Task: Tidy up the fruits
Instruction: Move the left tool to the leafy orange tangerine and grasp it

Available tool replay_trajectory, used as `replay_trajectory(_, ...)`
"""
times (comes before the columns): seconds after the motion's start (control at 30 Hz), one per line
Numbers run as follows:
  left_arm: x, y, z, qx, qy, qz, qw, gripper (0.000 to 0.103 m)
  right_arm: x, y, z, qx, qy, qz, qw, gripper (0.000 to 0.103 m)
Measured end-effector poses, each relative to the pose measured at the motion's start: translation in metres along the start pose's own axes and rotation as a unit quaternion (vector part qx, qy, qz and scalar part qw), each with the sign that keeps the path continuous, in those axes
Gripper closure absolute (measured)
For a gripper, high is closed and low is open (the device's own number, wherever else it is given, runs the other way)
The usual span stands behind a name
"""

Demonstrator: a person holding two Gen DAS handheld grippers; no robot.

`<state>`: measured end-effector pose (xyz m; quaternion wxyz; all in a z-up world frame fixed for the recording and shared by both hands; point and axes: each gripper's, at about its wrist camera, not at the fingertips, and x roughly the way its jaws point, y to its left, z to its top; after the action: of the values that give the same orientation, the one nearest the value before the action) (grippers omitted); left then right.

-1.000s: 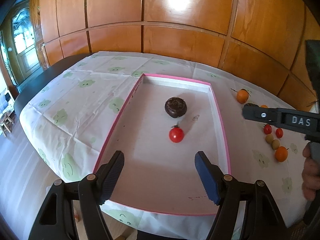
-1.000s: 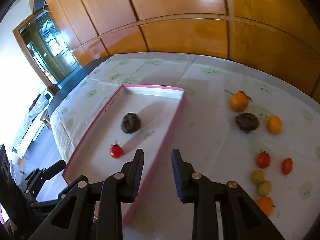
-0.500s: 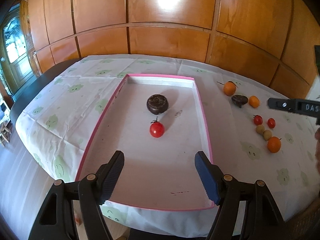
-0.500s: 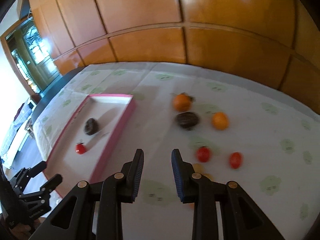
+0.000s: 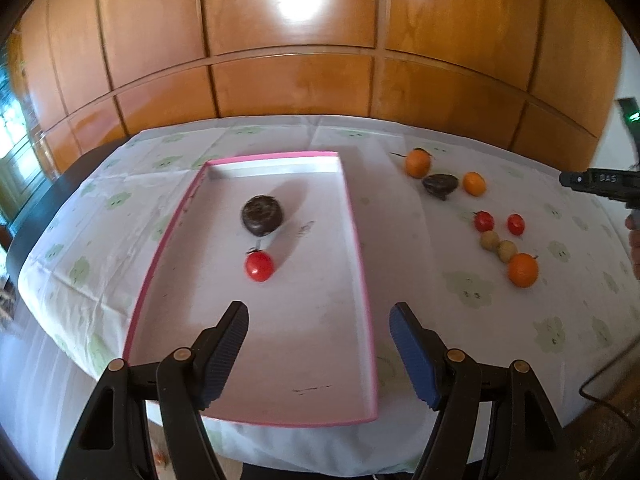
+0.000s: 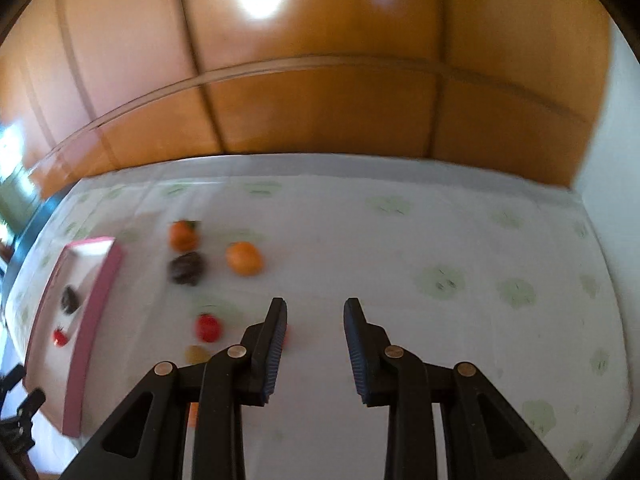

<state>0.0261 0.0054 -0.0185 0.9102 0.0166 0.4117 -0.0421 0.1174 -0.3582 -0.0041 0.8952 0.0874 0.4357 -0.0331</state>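
A pink-rimmed white tray (image 5: 354,216) holds a dark wrinkled fruit (image 5: 262,215) and a red tomato (image 5: 259,265). My left gripper (image 5: 319,312) hangs open over the tray's near end, with nothing between its fingers. Loose fruit lies right of the tray: a stemmed orange (image 5: 417,163), a dark fruit (image 5: 440,186), another orange (image 5: 474,183), two tomatoes (image 5: 484,221), two beige fruits (image 5: 489,240) and a third orange (image 5: 522,270). My right gripper (image 6: 316,306) is shut to a narrow gap and holds nothing, above bare cloth. The oranges (image 6: 244,258) and a tomato (image 6: 208,328) lie to its left, blurred.
The table wears a white cloth with green prints (image 5: 468,288). Wood-panelled wall (image 5: 292,80) stands right behind it. A person's hand (image 5: 634,240) shows at the right edge, below the right gripper's body (image 5: 600,184). A dark cable (image 5: 600,380) lies at the near right.
My right gripper has swept right, from over the tray's edge to past the loose fruit. My left gripper has shifted and rolled a little, so more of the table's right side shows.
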Motion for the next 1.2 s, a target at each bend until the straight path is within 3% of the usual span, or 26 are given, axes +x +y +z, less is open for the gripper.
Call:
replay_trajectory(0.07,0.002,-0.008,0.005,0.012,0.003,-0.009,0.9999,0.029,0.006,-0.016,0.0,0.033,0.015,-0.001,0.999,0.073)
replay_trajectory(0.27,0.016,-0.028,0.029,0.025,0.013,-0.034,0.999,0.035,0.002,-0.028,0.003,0.068,0.009,0.017,0.997,0.073)
replay_trajectory(0.5,0.052,-0.052,0.067,0.019,0.047,-0.076,0.9959,0.054,0.003,-0.013,0.002,0.046,0.016,0.033,0.998,0.073)
replay_trajectory(0.63,0.075,-0.058,0.088,0.004,0.067,-0.091,0.9936,0.058,0.004,-0.008,0.001,0.038,0.02,0.039,0.998,0.073)
replay_trajectory(0.83,0.109,-0.077,0.126,0.002,0.072,-0.09,0.9933,0.054,0.006,-0.008,0.003,0.038,0.024,0.048,0.998,0.073)
replay_trajectory(1.1,0.162,-0.105,0.171,0.015,0.076,-0.08,0.9938,0.036,0.004,-0.012,0.004,0.052,0.027,0.062,0.996,0.073)
replay_trajectory(1.2,0.183,-0.114,0.181,0.026,0.089,-0.072,0.9931,0.034,0.005,-0.01,0.003,0.052,0.031,0.066,0.996,0.073)
